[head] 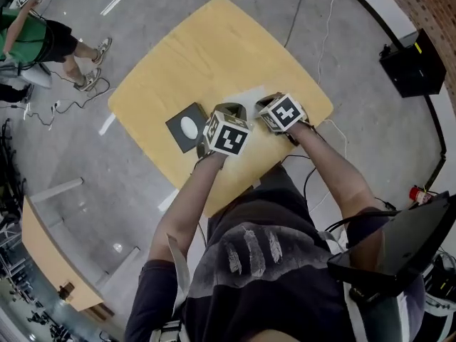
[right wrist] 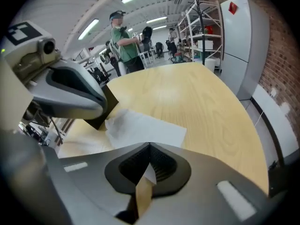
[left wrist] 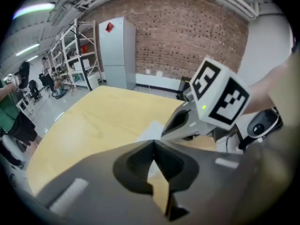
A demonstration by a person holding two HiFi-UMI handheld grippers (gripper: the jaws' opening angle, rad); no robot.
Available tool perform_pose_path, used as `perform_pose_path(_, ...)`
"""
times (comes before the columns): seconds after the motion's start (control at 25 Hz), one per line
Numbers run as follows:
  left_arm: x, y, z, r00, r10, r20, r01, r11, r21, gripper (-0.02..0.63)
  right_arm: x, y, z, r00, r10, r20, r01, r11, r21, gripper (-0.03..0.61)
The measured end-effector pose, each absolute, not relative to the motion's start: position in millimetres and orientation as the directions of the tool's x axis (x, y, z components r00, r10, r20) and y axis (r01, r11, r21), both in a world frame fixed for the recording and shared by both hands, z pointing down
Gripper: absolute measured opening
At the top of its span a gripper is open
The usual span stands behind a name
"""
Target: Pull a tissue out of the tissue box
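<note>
A pale wooden table (head: 214,48) with rounded corners stands on a grey floor (head: 356,20). Far off in the head view's top left corner is a bystander (head: 28,34) in a green top.

A black box (head: 187,127) with a white oval opening on top sits on the table, toward its near left edge.

The left gripper (left wrist: 152,143) is just right of the box, angled down at the table. Its jaws are clenched with nothing visibly between them. The right gripper (right wrist: 150,144) is close beside it, also angled down, and its jaws are pressed together too.

The tissue (right wrist: 145,128) is out of the box and lies spread flat on the table. One crumpled corner touches the box. The near edge runs under the right gripper's tips, and no view shows whether those tips pinch it.
</note>
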State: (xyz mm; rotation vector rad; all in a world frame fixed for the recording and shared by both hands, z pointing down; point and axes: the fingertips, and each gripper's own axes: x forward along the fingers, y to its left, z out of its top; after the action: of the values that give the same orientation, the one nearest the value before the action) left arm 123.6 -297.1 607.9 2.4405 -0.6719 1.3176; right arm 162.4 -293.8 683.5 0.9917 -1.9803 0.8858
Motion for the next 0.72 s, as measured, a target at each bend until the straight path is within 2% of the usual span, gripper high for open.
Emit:
perform_pose_path(0.16, 138, -300, 644, 0.339, -0.172, 0.925, -0.440, -0.898, -0.006, 0.003, 170, -296, 684, -0.498, -0.362, 0.788, -0.850, 0.384, -0.361, 0.000)
perform_pose_path(0.48, 114, -283, 683, 0.129, -0.162, 0.978, -0.383, -0.918, -0.102, 0.003, 201, -284, 690, -0.548, -0.320, 0.773, -0.825, 0.362, -0.435, -0.002)
perform_pose_path(0.6, 108, -280, 689, 0.111, -0.167, 0.980, -0.404, -0.908, -0.109, 0.003, 206, -281, 691, -0.578, -0.309, 0.755, -0.807, 0.357, -0.471, -0.002)
perform_pose_path(0.72, 111, -283, 672, 0.151, -0.201, 0.968, -0.474, -0.874, -0.107, 0.003, 202, -277, 688, -0.619, -0.295, 0.728, -0.775, 0.379, -0.506, -0.002)
